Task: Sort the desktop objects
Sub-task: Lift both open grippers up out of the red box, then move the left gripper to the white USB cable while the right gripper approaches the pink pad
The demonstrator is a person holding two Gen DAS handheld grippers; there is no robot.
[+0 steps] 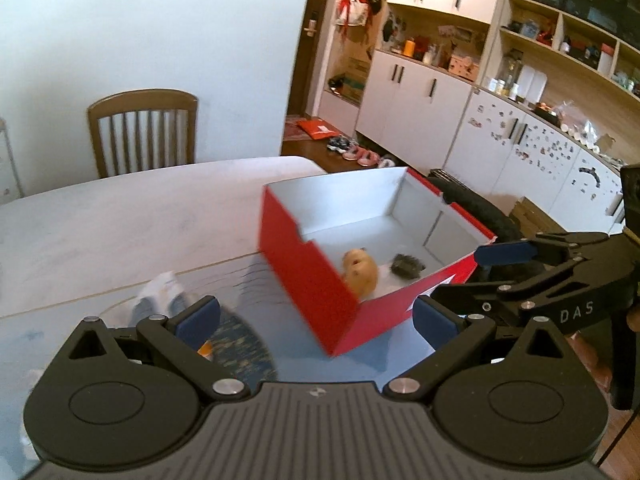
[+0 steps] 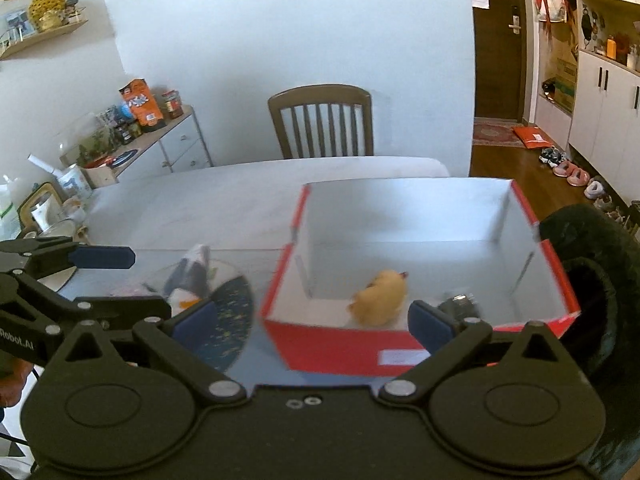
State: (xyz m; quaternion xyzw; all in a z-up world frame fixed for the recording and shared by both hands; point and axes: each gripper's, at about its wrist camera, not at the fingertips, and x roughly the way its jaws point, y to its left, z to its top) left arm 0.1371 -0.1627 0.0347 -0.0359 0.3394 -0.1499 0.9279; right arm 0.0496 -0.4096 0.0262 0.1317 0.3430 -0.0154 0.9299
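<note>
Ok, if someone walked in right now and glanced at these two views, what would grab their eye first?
The red box with its white inside, open on the table ahead of both grippers. In it lie a yellow plush toy and, to its right, a small dark object. Left of the box a round dark patterned mat sits with a blurred white and blue item, and both grippers stand open, holding nothing.

Red box [image 1: 308, 280] near bench [image 1: 120, 232] right edge holds yellow plush [image 1: 362, 274] and dark fuzzy thing [image 1: 406, 267]. Left tongs [image 1: 318, 318] wide apart, empty. Right tongs [image 1: 486, 280] just beside box.
</note>
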